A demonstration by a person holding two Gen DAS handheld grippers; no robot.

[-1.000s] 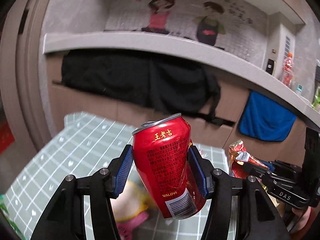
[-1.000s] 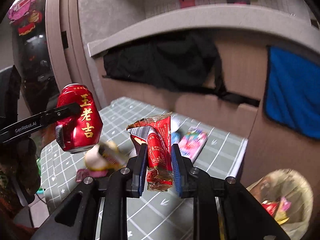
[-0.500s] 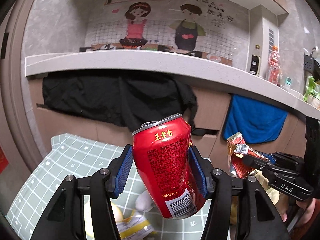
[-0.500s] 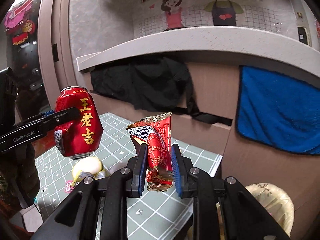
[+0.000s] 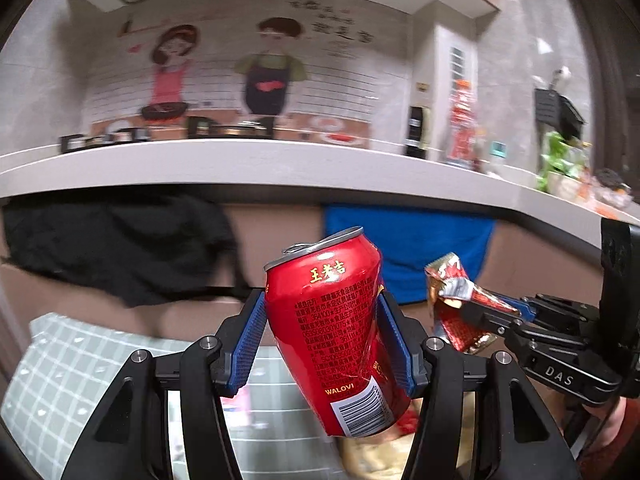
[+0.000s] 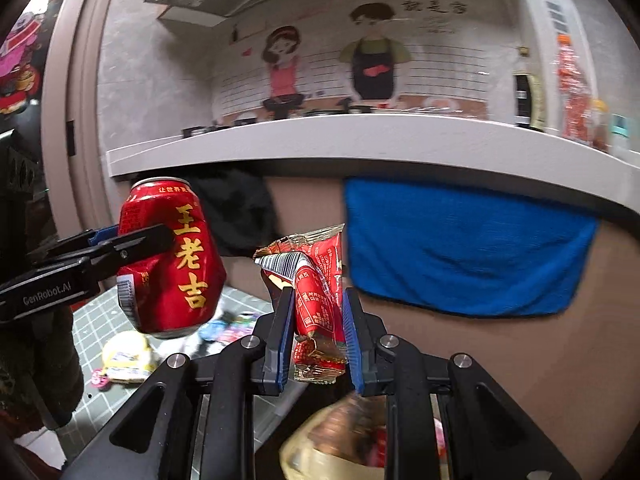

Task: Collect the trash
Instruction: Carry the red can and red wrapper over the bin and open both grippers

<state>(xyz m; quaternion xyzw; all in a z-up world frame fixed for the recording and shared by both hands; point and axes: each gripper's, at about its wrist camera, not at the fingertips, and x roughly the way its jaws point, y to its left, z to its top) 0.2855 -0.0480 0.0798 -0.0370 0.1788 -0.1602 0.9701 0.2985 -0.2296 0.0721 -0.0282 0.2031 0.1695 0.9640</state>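
Note:
My left gripper (image 5: 320, 320) is shut on a dented red drink can (image 5: 332, 332), held tilted in the air; the same can (image 6: 170, 256) shows at the left of the right wrist view. A crumpled red snack wrapper (image 6: 318, 292) is pinched in my right gripper (image 6: 316, 320), and in the left wrist view that wrapper (image 5: 452, 304) hangs just right of the can. Below the right gripper lies a bag-lined trash bin (image 6: 340, 440) with litter in it, blurred.
A checked green table (image 5: 64, 376) lies low left with a yellowish packet (image 6: 126, 356) and small colourful wrappers (image 6: 232, 324) on it. Behind runs a white counter (image 6: 360, 136) with black cloth (image 5: 116, 244) and a blue towel (image 6: 464, 256) hanging from it.
Both grippers rose and swung right, away from the table, carrying the can and wrapper. The blue towel and the bin have come closer; the table has slid to the lower left.

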